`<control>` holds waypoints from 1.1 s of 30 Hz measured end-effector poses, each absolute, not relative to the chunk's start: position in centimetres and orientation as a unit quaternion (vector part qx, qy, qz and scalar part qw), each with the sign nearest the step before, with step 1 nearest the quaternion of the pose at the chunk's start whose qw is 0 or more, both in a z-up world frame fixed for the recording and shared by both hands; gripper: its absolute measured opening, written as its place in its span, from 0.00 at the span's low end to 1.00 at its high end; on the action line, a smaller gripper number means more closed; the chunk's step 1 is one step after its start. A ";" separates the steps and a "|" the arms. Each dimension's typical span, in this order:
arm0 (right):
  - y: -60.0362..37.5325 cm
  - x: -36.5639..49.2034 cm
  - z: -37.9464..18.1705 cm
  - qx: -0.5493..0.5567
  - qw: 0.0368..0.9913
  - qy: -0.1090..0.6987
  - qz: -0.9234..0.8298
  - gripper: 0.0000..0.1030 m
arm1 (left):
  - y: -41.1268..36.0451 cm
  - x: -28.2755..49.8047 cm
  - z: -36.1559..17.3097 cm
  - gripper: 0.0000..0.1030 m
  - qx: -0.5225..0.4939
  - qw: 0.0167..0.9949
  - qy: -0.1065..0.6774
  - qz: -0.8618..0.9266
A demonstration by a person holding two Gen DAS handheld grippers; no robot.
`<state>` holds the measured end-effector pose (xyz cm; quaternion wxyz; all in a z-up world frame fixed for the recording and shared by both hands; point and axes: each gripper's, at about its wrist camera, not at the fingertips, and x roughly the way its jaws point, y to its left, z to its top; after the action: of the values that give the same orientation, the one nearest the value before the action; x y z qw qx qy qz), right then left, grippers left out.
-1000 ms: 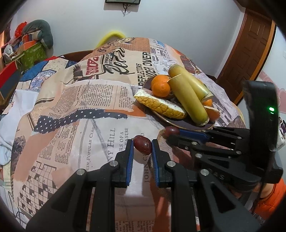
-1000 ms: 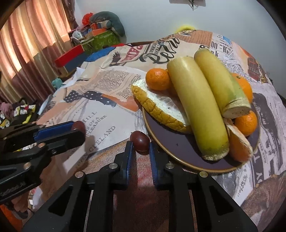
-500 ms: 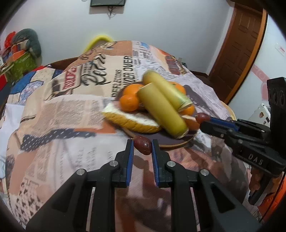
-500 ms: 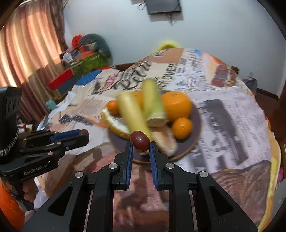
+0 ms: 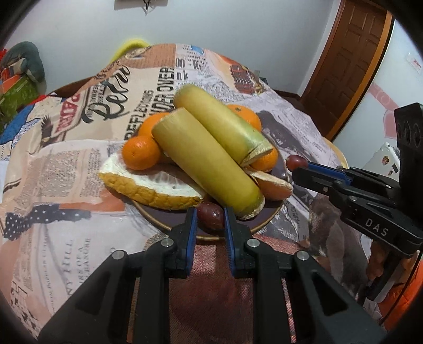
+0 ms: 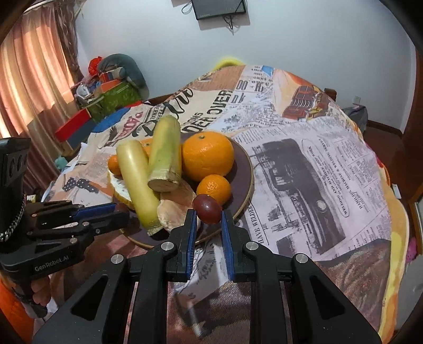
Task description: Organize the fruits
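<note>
A dark brown plate [image 5: 164,221] [image 6: 242,169] holds two yellow-green cane pieces [image 5: 206,164] [image 6: 137,180], several oranges [image 5: 141,153] [image 6: 207,153] and pomelo peel slices [image 5: 150,186]. My left gripper [image 5: 210,215] is shut on a dark red jujube [image 5: 210,214], held over the plate's near rim beside the cane end. My right gripper [image 6: 207,211] is shut on another dark red jujube [image 6: 206,208], held at the plate's rim next to a small orange [image 6: 213,188]. The right gripper also shows in the left wrist view [image 5: 297,162], and the left one in the right wrist view [image 6: 119,209].
The table wears a newspaper-print cloth [image 6: 304,164]. Boxes and cushions [image 6: 113,84] pile up at the far left by a curtain. A wooden door [image 5: 349,58] stands at the right. A screen [image 6: 219,8] hangs on the back wall.
Both grippers have moved closer to the plate with their jujubes. The left one came from the bare cloth to the near rim; the right one swung round to the plate's right side.
</note>
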<state>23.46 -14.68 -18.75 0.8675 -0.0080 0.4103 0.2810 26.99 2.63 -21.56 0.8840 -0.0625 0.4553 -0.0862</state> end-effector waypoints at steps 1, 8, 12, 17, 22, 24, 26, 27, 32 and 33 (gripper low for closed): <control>-14.7 23.5 -18.9 -0.007 0.866 0.412 0.284 0.18 | 2.5 27.1 -21.7 0.19 -0.061 0.883 0.457 -0.087; -14.5 23.9 -19.6 -0.009 0.865 0.418 0.278 0.18 | 2.3 27.6 -22.2 0.19 -0.056 0.879 0.466 -0.081; -14.6 24.1 -19.7 -0.011 0.863 0.423 0.276 0.21 | 2.3 27.6 -22.1 0.30 -0.052 0.880 0.466 -0.072; -14.7 24.1 -19.4 -0.019 0.863 0.421 0.277 0.22 | 2.1 27.1 -21.5 0.37 -0.045 0.883 0.461 -0.070; -15.3 22.9 -17.0 -0.016 0.876 0.395 0.276 0.22 | 2.4 25.7 -18.9 0.37 -0.049 0.897 0.434 -0.064; -15.6 22.0 -15.2 -0.014 0.883 0.377 0.278 0.22 | 2.5 25.0 -17.4 0.37 -0.051 0.905 0.418 -0.064; -15.9 21.2 -13.6 -0.013 0.890 0.359 0.280 0.23 | 2.5 23.8 -15.2 0.37 -0.047 0.917 0.393 -0.058; -16.2 20.6 -12.5 -0.011 0.895 0.347 0.281 0.24 | 2.5 23.3 -14.4 0.37 -0.046 0.921 0.383 -0.057; -17.4 16.9 -6.9 0.000 0.919 0.273 0.284 0.28 | 2.4 19.5 -8.2 0.37 -0.042 0.950 0.306 -0.051; -17.5 16.1 -5.8 0.001 0.924 0.258 0.283 0.28 | 2.3 18.9 -7.2 0.37 -0.040 0.954 0.293 -0.050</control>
<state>16.07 -17.53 -5.83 0.9237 0.0013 0.2579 0.2832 18.85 2.28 -7.20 0.9540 -0.0405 0.2929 -0.0500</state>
